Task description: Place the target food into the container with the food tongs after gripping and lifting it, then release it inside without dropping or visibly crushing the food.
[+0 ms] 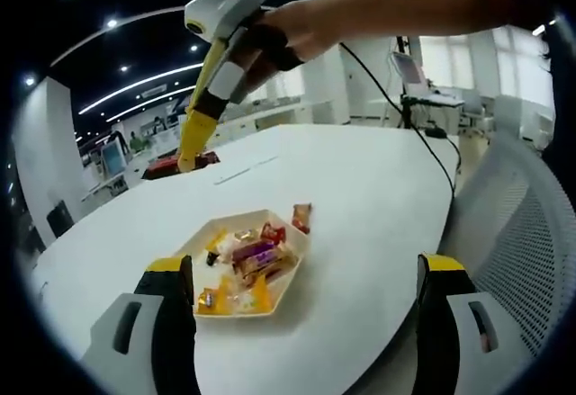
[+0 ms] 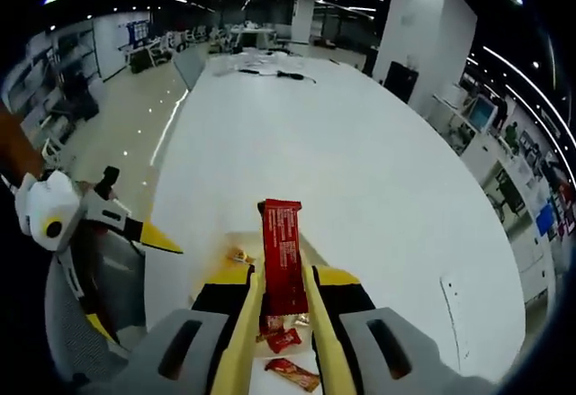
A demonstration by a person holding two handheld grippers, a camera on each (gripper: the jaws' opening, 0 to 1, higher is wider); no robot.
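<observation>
A pale six-sided tray point(image 1: 286, 294) with several wrapped sweets sits on the white table point(image 1: 360, 197). One red sweet point(image 1: 301, 217) lies just outside its far rim. My left gripper point(image 1: 306, 271) stands wide open on the near side of the tray, holding nothing. A hand holds my right gripper point(image 1: 189, 157) high beyond the tray, its yellow tongs shut on a red wrapped bar point(image 1: 162, 168). In the right gripper view the bar point(image 2: 282, 233) stands upright between the tongs of my right gripper point(image 2: 283, 269), above the tray's sweets point(image 2: 286, 339). The left gripper point(image 2: 130, 282) is at the left.
A white mesh chair point(image 1: 522, 233) stands at the table's right edge. A black cable point(image 1: 423, 143) runs across the far part of the table. Papers point(image 2: 261, 62) lie at the table's far end. Office desks and monitors stand behind.
</observation>
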